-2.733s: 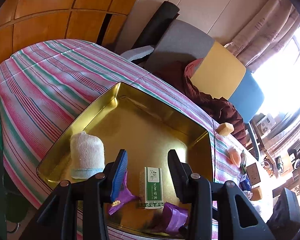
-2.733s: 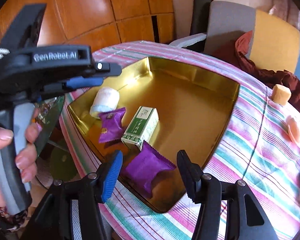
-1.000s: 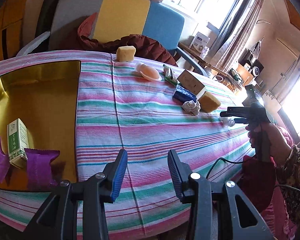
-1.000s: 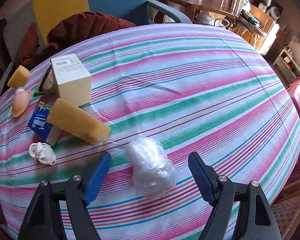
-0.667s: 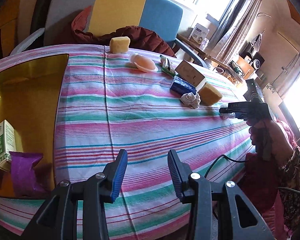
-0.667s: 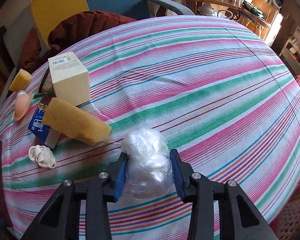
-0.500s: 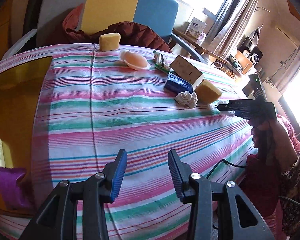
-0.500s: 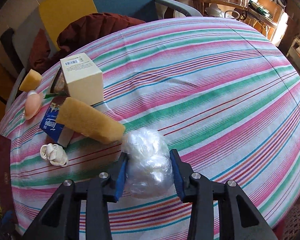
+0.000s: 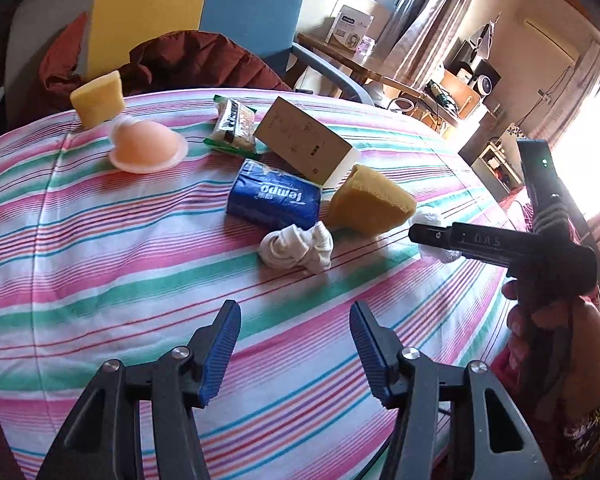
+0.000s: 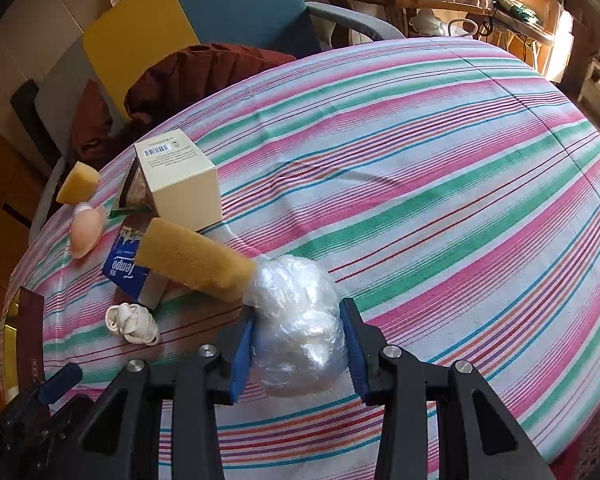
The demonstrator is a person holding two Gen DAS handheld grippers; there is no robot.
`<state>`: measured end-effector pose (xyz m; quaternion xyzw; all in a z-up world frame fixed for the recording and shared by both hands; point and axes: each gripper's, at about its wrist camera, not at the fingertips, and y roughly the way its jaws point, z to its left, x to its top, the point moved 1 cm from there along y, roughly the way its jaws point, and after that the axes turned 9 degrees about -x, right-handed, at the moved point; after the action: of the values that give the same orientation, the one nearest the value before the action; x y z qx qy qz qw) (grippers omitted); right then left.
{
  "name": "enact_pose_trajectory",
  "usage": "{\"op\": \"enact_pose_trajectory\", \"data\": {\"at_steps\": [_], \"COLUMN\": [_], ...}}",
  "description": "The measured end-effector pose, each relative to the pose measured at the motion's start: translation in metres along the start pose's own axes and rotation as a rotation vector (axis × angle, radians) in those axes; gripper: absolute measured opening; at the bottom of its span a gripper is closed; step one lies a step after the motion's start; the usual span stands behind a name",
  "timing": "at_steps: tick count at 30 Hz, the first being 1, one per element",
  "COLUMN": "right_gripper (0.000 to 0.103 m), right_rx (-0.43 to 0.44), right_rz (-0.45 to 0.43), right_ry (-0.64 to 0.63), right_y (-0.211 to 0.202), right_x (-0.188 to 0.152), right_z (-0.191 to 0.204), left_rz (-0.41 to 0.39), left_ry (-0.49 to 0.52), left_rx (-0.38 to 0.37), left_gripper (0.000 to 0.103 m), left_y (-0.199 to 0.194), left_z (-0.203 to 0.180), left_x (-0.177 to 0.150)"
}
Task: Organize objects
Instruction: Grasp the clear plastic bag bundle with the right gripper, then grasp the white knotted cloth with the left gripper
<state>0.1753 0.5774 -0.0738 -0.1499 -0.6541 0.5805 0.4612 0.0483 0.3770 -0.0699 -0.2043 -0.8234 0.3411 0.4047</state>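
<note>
My right gripper (image 10: 298, 344) is shut on a crumpled clear plastic ball (image 10: 296, 320), which touches the end of a long yellow sponge (image 10: 192, 258). My left gripper (image 9: 294, 344) hovers over the striped cloth with its jaws opening and nothing between them. Just beyond it lies a knotted white cloth (image 9: 296, 248). Behind that sit a blue tissue pack (image 9: 274, 200), the yellow sponge (image 9: 370, 204), a cream box (image 9: 308, 144), a green snack packet (image 9: 232, 126), a peach dome-shaped item (image 9: 148, 146) and a small yellow sponge (image 9: 98, 98).
A round table under a striped cloth (image 10: 440, 184) holds everything. The gold tray's edge (image 10: 10, 320) shows at the far left of the right wrist view. A chair with a dark red jacket (image 9: 196, 64) stands behind the table. A hand (image 9: 548, 320) holds the right gripper.
The right gripper closed on the plastic ball and lifted it slightly. The left gripper swept right from the gold tray toward the cluster of objects, and its jaws widened.
</note>
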Motion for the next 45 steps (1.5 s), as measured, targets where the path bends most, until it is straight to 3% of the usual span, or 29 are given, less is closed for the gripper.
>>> {"op": "enact_pose_trajectory", "data": {"at_steps": [7, 13, 19, 24, 31, 38, 45], "right_gripper": [0.041, 0.041, 0.041, 0.041, 0.041, 0.041, 0.041], "right_rx": [0.019, 0.025, 0.031, 0.030, 0.079, 0.198, 0.158], "right_rz": [-0.009, -0.003, -0.001, -0.008, -0.123, -0.174, -0.187], "right_ry": [0.000, -0.002, -0.003, -0.006, -0.029, -0.172, -0.400], "right_y": [0.006, 0.009, 0.009, 0.008, -0.016, -0.030, -0.026], "right_x": [0.007, 0.009, 0.008, 0.008, 0.012, 0.004, -0.017], "right_z": [-0.002, -0.002, -0.001, -0.001, 0.006, 0.041, 0.084], "left_rz": [0.037, 0.013, -0.052, -0.077, -0.119, -0.167, -0.200], "left_ry": [0.050, 0.052, 0.130, 0.132, 0.101, 0.054, -0.003], "left_rx": [0.063, 0.076, 0.103, 0.117, 0.133, 0.136, 0.128], "left_gripper": [0.057, 0.057, 0.054, 0.048, 0.048, 0.048, 0.047], "left_y": [0.042, 0.055, 0.055, 0.047, 0.035, 0.013, -0.010], "left_z": [-0.008, -0.003, -0.003, 0.002, 0.008, 0.018, 0.029], "left_x": [0.024, 0.030, 0.015, 0.008, -0.003, -0.022, -0.036]}}
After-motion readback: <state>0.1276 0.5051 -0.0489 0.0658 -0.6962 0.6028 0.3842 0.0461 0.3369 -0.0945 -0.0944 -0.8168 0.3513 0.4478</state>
